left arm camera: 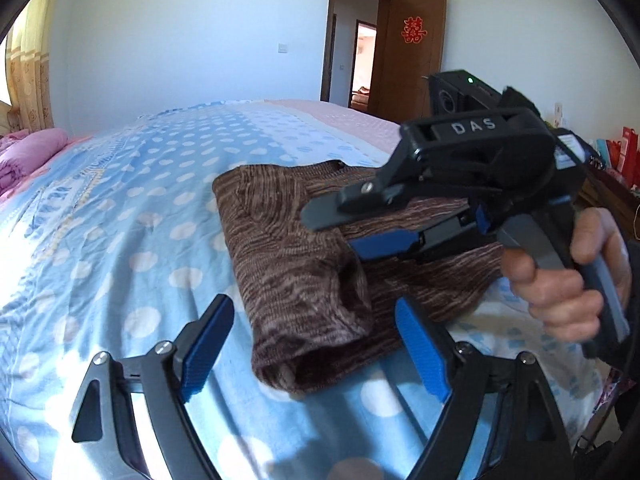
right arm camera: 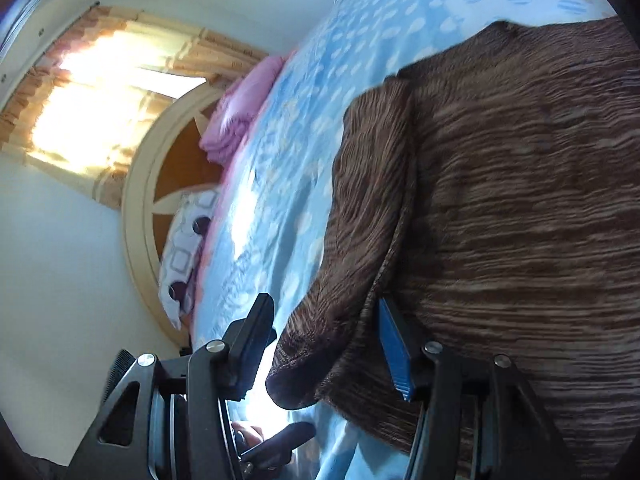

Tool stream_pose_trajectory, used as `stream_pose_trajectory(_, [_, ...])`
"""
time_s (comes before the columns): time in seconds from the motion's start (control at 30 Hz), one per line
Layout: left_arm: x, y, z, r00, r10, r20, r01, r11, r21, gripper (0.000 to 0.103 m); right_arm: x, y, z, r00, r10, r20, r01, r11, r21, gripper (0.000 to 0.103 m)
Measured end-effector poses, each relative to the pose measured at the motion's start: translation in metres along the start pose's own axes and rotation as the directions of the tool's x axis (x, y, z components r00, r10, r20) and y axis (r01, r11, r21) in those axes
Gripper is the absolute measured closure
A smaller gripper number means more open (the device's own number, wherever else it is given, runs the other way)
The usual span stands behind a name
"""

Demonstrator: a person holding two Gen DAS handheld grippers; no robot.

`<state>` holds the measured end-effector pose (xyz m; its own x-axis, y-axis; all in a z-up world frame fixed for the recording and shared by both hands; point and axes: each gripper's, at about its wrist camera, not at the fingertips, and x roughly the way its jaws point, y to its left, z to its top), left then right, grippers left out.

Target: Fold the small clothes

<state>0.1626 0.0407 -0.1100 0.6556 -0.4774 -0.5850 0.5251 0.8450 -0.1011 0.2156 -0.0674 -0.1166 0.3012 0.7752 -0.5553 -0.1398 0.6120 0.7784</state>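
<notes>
Pink folded bedding (left arm camera: 28, 156) far left on the bed; curtains (left arm camera: 28, 72) above it. Blue polka-dot bedsheet (left arm camera: 132, 208) covers the bed. Left gripper (left arm camera: 308, 344) low in the left wrist view, jaws spread wide, holding nothing, hovering at the near end of the brown knit sweater (left arm camera: 288, 264). Sweater lies partly folded mid-bed, sleeve laid over its body. Right gripper (left arm camera: 344, 224) reaches in from the right above the sweater, fingers apart; right wrist view shows the sleeve edge between them, pads not pressing it. Right hand (left arm camera: 576, 276) squeezes the handle. Brown door (left arm camera: 412, 56) behind.
</notes>
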Motion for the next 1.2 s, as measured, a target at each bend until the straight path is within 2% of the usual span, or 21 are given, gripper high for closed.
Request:
stream_pose_trajectory(0.1, [0.005,-0.003,0.003,1.0,-0.007,-0.003,0.007,1.0,0.025,0.018,0.014,0.004,0.002,0.999,0.028,-0.045,-0.027,1.0,0.014,0.054])
stream_pose_trajectory(0.13, [0.008,-0.005,0.004,1.0,-0.01,-0.01,0.01,0.999,0.033,0.018,0.017,0.004,0.003,0.997,0.044,-0.058,-0.043,0.999,0.019,0.066])
stream_pose_trajectory(0.17, [0.01,-0.006,0.004,1.0,-0.012,-0.016,0.013,0.999,0.041,0.018,0.018,0.004,0.005,0.997,0.055,-0.059,-0.053,0.998,0.026,0.082])
stream_pose_trajectory(0.27, [0.015,-0.012,0.007,0.999,-0.017,-0.031,0.019,0.998,0.067,0.018,0.012,-0.001,0.008,0.994,0.101,-0.037,-0.099,0.994,0.056,0.088])
stream_pose_trajectory(0.33, [0.015,-0.018,0.01,1.0,-0.022,-0.014,0.024,0.996,0.088,0.018,0.008,-0.005,0.01,0.992,0.125,-0.026,-0.123,0.989,0.08,0.088])
stream_pose_trajectory(0.43, [0.014,-0.027,0.017,0.999,-0.011,0.046,0.005,0.993,0.118,0.026,0.001,-0.009,0.01,0.986,0.165,-0.013,-0.162,0.98,0.113,0.088])
stream_pose_trajectory(0.53, [0.025,-0.028,0.022,0.999,0.008,0.033,-0.012,0.993,0.113,0.048,-0.01,-0.008,0.012,0.986,0.165,0.008,-0.165,0.981,0.107,0.088])
stream_pose_trajectory(0.57, [0.028,-0.026,0.022,0.999,0.03,0.027,-0.032,0.994,0.1,0.068,-0.012,-0.008,0.013,0.986,0.164,0.008,-0.164,0.981,0.104,0.088])
stream_pose_trajectory(0.6, [0.03,-0.021,0.023,0.999,0.034,0.016,-0.035,0.997,0.075,0.081,-0.014,-0.008,0.013,0.986,0.166,0.006,-0.166,0.981,0.098,0.088])
stream_pose_trajectory(0.67, [0.029,-0.004,0.024,1.0,-0.002,0.022,0.002,1.0,-0.011,0.09,-0.017,-0.01,0.015,0.984,0.178,0.004,-0.178,0.979,0.096,0.088])
stream_pose_trajectory(0.77, [0.024,0.015,0.023,0.998,-0.041,0.045,0.046,0.992,-0.118,0.092,-0.021,-0.009,0.016,0.98,0.197,0.01,-0.197,0.978,0.067,0.087])
stream_pose_trajectory(0.87, [0.017,0.019,0.02,0.995,-0.067,0.079,0.078,0.986,-0.145,0.092,-0.035,-0.005,0.024,0.993,0.082,0.082,-0.082,0.997,-0.006,0.084])
stream_pose_trajectory(0.9, [0.015,0.019,0.02,0.993,-0.075,0.093,0.088,0.985,-0.146,0.092,-0.04,-0.009,0.029,0.992,0.047,0.114,-0.047,0.999,0.0,0.079])
stream_pose_trajectory(0.93, [0.012,0.019,0.019,0.991,-0.083,0.106,0.098,0.984,-0.147,0.093,-0.045,-0.018,0.035,0.988,0.015,0.152,-0.02,0.999,0.033,0.064])
stream_pose_trajectory(0.97, [0.011,0.019,0.018,0.989,-0.088,0.117,0.105,0.984,-0.147,0.094,-0.047,-0.023,0.042,0.985,0.006,0.172,-0.017,0.998,0.059,0.053])
stream_pose_trajectory(1.03, [0.009,0.019,0.017,0.987,-0.092,0.131,0.111,0.983,-0.147,0.094,-0.045,-0.035,0.055,0.983,0.007,0.186,-0.026,0.995,0.098,0.053])
stream_pose_trajectory(1.2, [0.012,0.025,0.019,0.983,-0.106,0.147,0.133,0.974,-0.181,0.094,-0.01,-0.038,0.08,0.993,-0.038,0.111,0.031,0.997,0.068,0.053])
